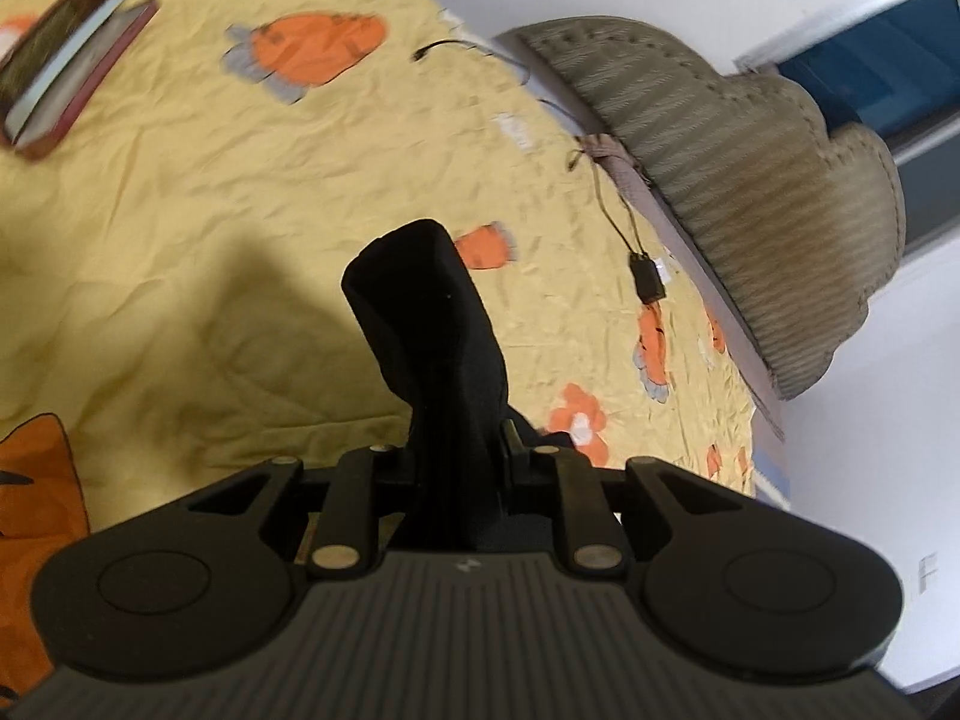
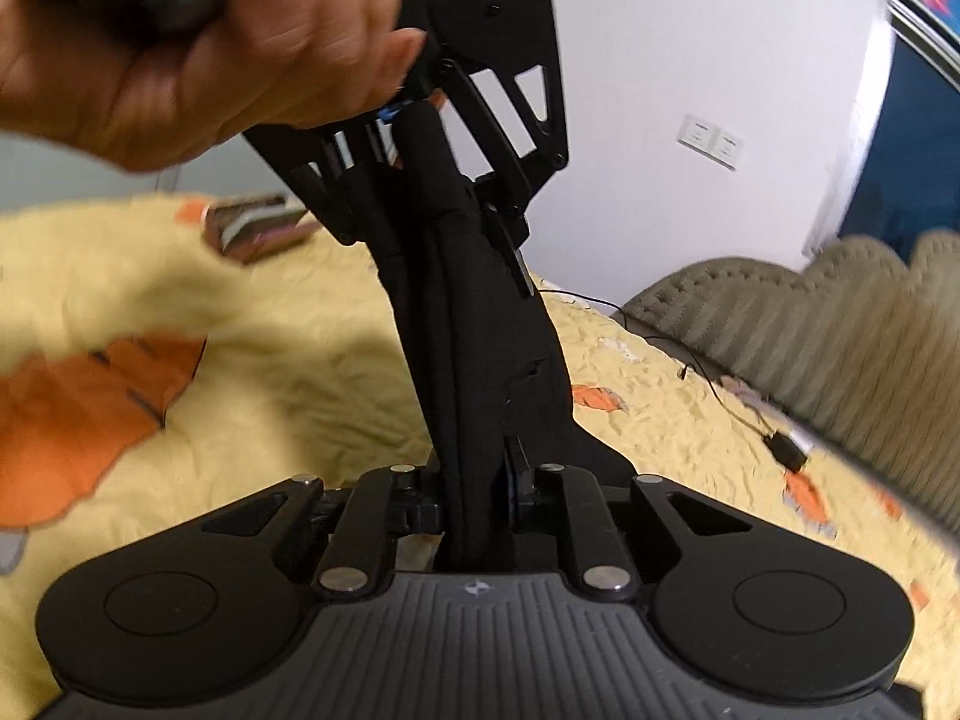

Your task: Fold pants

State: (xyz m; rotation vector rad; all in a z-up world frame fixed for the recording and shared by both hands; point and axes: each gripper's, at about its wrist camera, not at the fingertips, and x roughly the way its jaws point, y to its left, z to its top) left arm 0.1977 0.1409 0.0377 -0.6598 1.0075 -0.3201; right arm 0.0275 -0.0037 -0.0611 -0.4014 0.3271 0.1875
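The black pants (image 2: 480, 360) hang bunched in a taut strip above the yellow bedspread (image 2: 300, 372). In the right wrist view my right gripper (image 2: 477, 498) is shut on the strip's lower end. Above it, a person's hand (image 2: 210, 60) holds my left gripper (image 2: 438, 222), which is shut on the upper end. In the left wrist view a folded tongue of the pants (image 1: 420, 312) sticks out forward from my left gripper (image 1: 459, 450). The fabric hides the fingertips of both grippers.
An open book-like case (image 1: 66, 72) lies on the bedspread (image 1: 210, 180) at the far left. A black cable with a plug (image 1: 648, 279) lies near the bed's edge, beside a grey-green padded headboard (image 1: 750, 180). A white wall with switches (image 2: 711, 141) stands behind.
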